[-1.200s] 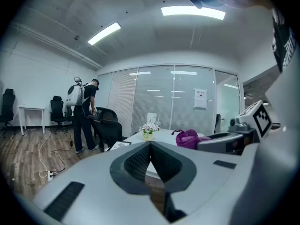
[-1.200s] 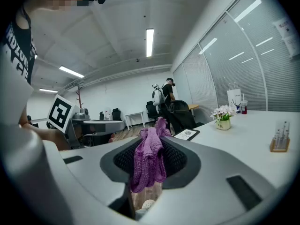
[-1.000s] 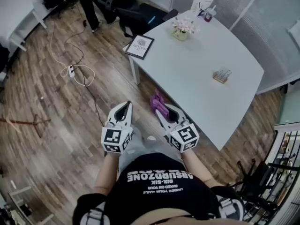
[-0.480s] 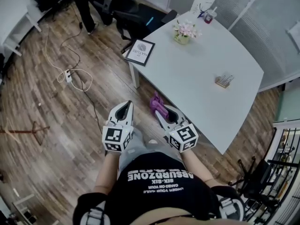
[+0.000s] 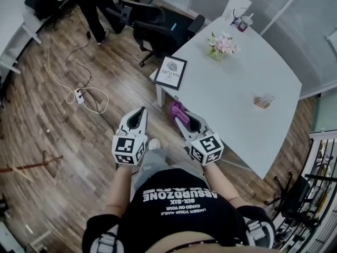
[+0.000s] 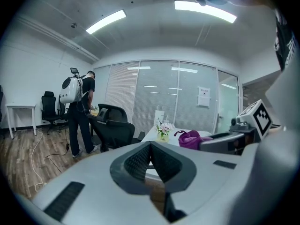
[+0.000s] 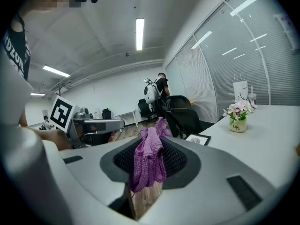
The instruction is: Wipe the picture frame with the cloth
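Cloth (image 5: 176,111) is the purple one, and my right tongs (image 5: 182,122) are clenched on it, with a bunch sticking out past the tips. My left tongs (image 5: 140,115) are pressed together with nothing in them. Both are held out in front of me over the wood floor, just short of the white counter (image 5: 237,101).

The picture frame (image 5: 171,73) lies flat at the near corner of the counter, well apart from the cloth, so no wiping yet. I'd call this the approach step: cloth in hand, frame not reached.

Next move, I reckon, is to bring the right tongs forward and down until the cloth sits flat on the glass, then sweep it across. The frame is close to the edge and could slide, so the left tongs may need to pin a corner.

Readable stuff: the print in the frame looks like "NATURE", with a smaller line above that I can't make out. The flower pot (image 5: 221,45) further back seems to say "Life" in the right gripper view. My shirt has upside-down lettering ending in "ZONE", then "SIX-SIX".
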`<state>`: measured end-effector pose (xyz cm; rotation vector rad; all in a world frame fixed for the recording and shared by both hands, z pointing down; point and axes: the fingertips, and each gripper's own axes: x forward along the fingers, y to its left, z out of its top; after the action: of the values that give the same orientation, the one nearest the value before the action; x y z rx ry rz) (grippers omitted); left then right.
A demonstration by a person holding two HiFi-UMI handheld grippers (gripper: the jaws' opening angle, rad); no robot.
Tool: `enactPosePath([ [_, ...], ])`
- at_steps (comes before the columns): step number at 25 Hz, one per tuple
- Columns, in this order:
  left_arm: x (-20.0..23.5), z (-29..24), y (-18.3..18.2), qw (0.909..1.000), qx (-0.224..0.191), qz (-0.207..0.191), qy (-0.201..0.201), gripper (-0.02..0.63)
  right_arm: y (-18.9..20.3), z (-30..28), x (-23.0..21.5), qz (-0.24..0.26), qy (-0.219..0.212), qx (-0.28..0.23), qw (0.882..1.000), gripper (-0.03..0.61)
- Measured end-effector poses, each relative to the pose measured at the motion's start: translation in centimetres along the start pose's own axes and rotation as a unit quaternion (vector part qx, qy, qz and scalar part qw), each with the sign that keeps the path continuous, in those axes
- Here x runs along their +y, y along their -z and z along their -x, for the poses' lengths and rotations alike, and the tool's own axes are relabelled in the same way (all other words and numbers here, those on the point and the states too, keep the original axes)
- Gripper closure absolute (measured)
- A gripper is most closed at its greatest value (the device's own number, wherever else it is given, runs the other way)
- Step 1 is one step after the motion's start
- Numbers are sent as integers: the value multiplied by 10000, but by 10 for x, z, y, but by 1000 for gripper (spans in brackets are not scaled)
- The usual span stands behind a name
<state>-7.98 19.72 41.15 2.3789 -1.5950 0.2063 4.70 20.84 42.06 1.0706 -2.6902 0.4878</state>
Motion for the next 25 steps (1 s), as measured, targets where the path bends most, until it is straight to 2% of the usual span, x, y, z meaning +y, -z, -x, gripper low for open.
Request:
enactPosePath([
  [6, 57, -20, 8, 9997, 213, 73, 116, 598, -6, -53, 0, -133, 156, -19, 9998, 456],
  [10, 67, -39, 17, 9989, 337, 206, 254, 598, 0, -70, -18, -338, 263, 154, 9990, 456],
  [14, 85, -68, 17, 9981, 461, 234, 339, 598, -10, -95, -49, -753, 318, 170, 9965, 454],
  [19, 97, -119, 11, 9974, 576, 147, 413, 598, -28, -130, -97, -695, 398, 160, 9967, 454],
  [25, 112, -178, 12, 9942, 913, -117, 561, 598, -52, -180, -150, -603, 396, 161, 9973, 454],
])
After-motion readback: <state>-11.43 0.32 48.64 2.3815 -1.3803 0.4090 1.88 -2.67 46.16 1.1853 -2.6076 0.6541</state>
